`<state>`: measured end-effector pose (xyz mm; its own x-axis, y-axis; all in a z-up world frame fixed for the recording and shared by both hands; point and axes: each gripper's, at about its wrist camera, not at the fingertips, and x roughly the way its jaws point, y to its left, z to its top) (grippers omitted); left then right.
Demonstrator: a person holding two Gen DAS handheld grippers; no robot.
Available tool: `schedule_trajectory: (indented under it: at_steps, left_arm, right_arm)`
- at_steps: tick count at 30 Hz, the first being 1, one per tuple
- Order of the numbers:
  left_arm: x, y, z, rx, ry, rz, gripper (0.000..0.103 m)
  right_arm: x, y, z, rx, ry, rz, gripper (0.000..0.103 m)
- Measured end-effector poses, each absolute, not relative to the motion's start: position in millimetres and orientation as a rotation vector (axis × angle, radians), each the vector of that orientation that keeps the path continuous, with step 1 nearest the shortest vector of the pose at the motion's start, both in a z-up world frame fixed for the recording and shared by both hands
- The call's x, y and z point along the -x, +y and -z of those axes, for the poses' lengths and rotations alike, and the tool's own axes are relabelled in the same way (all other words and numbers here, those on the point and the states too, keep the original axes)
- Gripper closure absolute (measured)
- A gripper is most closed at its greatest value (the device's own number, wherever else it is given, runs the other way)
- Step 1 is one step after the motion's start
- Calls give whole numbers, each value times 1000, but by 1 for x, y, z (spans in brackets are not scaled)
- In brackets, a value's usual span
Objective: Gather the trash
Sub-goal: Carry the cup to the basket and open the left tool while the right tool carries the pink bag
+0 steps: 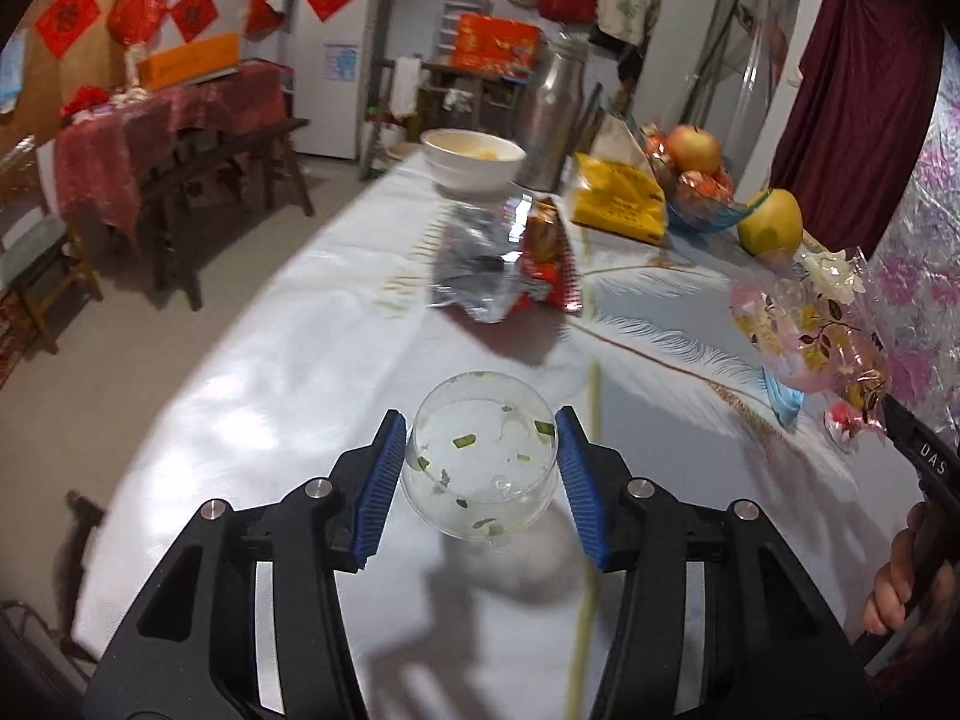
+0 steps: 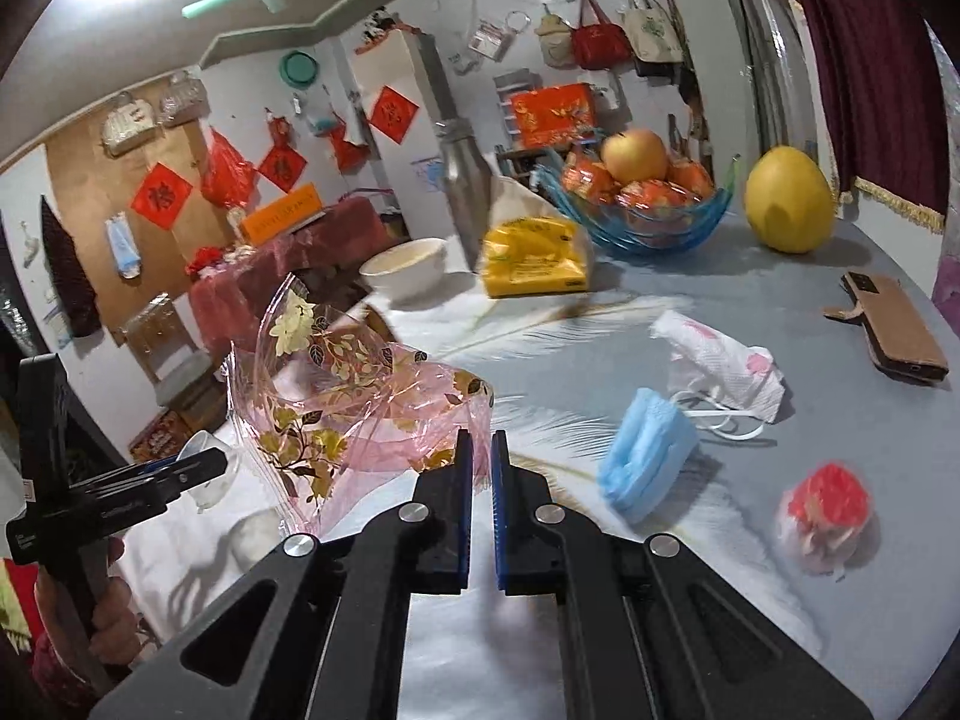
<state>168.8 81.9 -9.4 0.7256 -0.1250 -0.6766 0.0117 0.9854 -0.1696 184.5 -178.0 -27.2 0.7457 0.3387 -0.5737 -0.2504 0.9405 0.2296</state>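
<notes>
Left gripper points down at a slant over the table, jaws part-closed, blue ribbed pads touching both sides of a clear plastic cup. The cup is held, lifted off the cloth, round, thin-walled, with green leaf bits stuck inside. At 12 o'clock from the cup lies a crumpled foil snack bag, silver inside, red print outside. Farther at 12, a white bowl and a steel flask.

Right gripper also tilts down, jaws closed tight on the edge of a cellophane wrapper, which is pink, see-through, crinkled, with a gold-and-black flower print. The wrapper hangs to 10 o'clock of the jaws, off the table. At 3 o'clock a folded blue mask, soft and pleated. At 2 o'clock a white tissue with pink print, crumpled. At 4 o'clock a small red-and-clear wrapper, blurred. Far at 1 o'clock, a blue glass fruit bowl, a yellow pomelo, and a brown phone case.

The person's hand grips the left tool's handle at 9 o'clock in the right view.
</notes>
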Motion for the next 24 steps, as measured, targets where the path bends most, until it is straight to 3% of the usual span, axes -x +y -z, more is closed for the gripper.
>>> schedule_trajectory:
  at_steps: [15, 24]
  left_arm:
    - [-18, 164, -19, 150, 634, -43, 52]
    - [42, 234, 34, 155, 770, -148, 52]
  right_arm:
    - [-69, -96, -11, -80, 606, -522, 97]
    - [-37, -16, -4, 34, 669, -651, 97]
